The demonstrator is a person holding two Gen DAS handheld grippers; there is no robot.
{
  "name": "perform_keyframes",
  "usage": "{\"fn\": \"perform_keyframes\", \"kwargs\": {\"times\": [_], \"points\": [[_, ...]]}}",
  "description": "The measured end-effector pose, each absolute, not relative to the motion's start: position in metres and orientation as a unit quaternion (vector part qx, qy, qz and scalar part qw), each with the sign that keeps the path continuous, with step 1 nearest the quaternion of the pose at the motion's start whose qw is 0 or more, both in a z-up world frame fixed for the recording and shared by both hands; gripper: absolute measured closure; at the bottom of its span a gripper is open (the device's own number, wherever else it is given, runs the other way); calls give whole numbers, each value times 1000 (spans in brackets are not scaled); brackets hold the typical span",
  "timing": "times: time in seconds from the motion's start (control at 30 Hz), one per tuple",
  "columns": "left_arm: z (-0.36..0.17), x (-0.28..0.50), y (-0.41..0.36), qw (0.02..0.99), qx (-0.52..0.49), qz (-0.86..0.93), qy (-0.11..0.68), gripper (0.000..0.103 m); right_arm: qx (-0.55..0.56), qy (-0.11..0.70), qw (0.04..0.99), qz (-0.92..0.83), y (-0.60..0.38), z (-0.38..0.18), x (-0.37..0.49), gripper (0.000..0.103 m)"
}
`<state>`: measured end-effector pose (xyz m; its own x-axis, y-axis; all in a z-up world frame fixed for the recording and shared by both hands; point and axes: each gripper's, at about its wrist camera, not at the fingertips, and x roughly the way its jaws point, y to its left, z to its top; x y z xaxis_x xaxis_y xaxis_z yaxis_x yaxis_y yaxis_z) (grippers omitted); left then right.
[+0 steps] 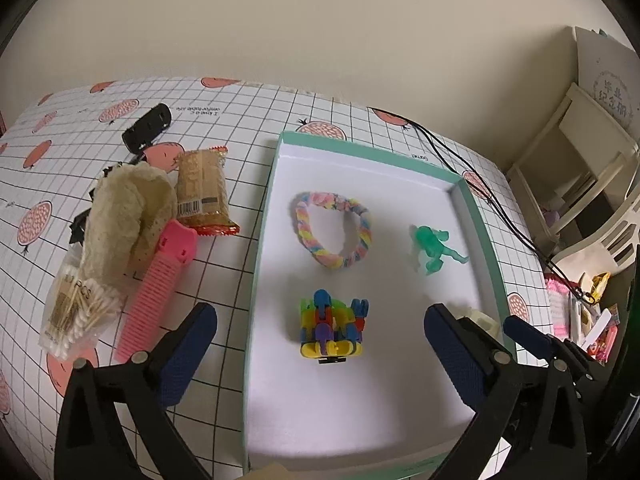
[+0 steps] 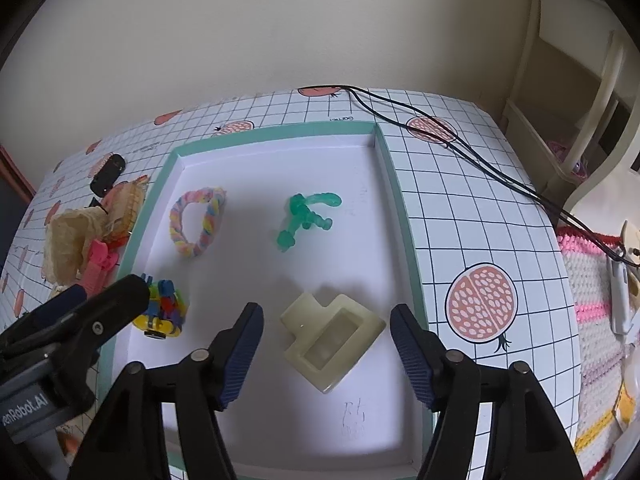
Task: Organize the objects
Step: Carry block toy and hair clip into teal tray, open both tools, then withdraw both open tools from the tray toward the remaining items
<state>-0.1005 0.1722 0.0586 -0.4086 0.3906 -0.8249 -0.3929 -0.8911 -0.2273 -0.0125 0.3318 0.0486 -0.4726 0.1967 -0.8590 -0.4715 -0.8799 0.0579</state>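
The shallow mint-rimmed white cardboard tray (image 2: 394, 184) held four items, well apart, evidently sorted there. The right gripper (image 2: 326, 344) hung with jaws wide and empty, straddling the cream translucent plastic clip (image 2: 332, 340) at the tray's five o'clock. The left gripper (image 1: 320, 344), jaws likewise wide and empty, hovered over the multicoloured plastic block toy (image 1: 332, 328). A pink plastic comb (image 1: 154, 292) remained outside at nine o'clock.

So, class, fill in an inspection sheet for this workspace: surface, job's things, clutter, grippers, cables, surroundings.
Surface: grid-print tablecloth with fruit pattern.
Job's things: teal box holds braided ring, green figure, block toy, cream clip.
Clutter: pink comb, snack packet, cotton swabs left of box.
Grippers: left hand-held gripper open; right hand-held gripper open over clip.
Cables: black cable on table.
Surroundings: cream shelf, plain wall.
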Motion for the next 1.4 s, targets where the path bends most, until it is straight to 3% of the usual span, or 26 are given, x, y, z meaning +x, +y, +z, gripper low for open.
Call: {"fn": "perform_keyframes", "kwargs": {"times": [0.1, 0.3, 0.87, 1.4], "points": [[61, -101, 169, 230, -485, 844, 1, 0, -468, 143, 196, 850, 331, 50, -12, 9], [70, -100, 164, 228, -463, 857, 9, 0, -456, 148, 199, 855, 330, 54, -11, 0], [83, -109, 136, 214, -458, 863, 11, 0, -439, 153, 214, 859, 326, 63, -8, 0], [97, -143, 26, 136, -456, 877, -64, 0, -425, 118, 147, 885, 246, 82, -51, 0]]}}
